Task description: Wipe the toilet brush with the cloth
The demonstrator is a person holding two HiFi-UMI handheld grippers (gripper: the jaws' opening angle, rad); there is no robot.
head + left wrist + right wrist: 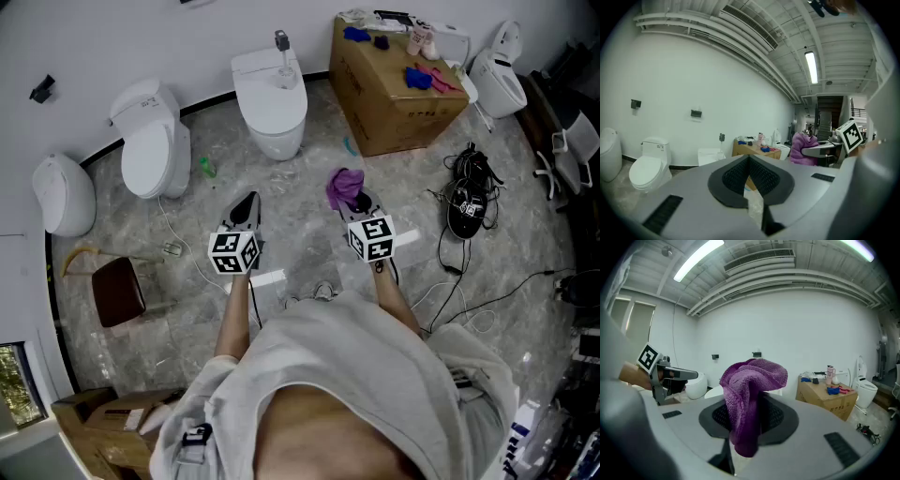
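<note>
Status: your left gripper (749, 158) has its jaws pressed together at the tips with nothing between them; only floor shows through the slit lower down. Your right gripper (749, 401) is pinching the purple cloth (752, 376). The cloth bunches up above the jaws and one fold hangs down in front of them.

In the head view you hold both grippers side by side over the grey marbled floor (300, 239), apart from each other, tips pointing toward the wall. The cloth sits at the front end of the right one, well off the floor. Each gripper view catches the other gripper off to the side, marker cube visible.

Ahead of you stands the middle toilet (272, 103), lid down. A grey upright piece (281, 42) sticks up at its back. Can't tell whether that is the toilet brush; too small in every view. Neither gripper is near it.

To your left stands a second toilet (155, 141), with a rounded white unit (61, 192) further left by the wall. To the right is a cardboard box (412, 117) with blue and pink items on top, and another toilet (497, 80) past it. A brown stool (117, 289) sits on the floor at lower left, and black cables (466, 211) lie at right.
</note>
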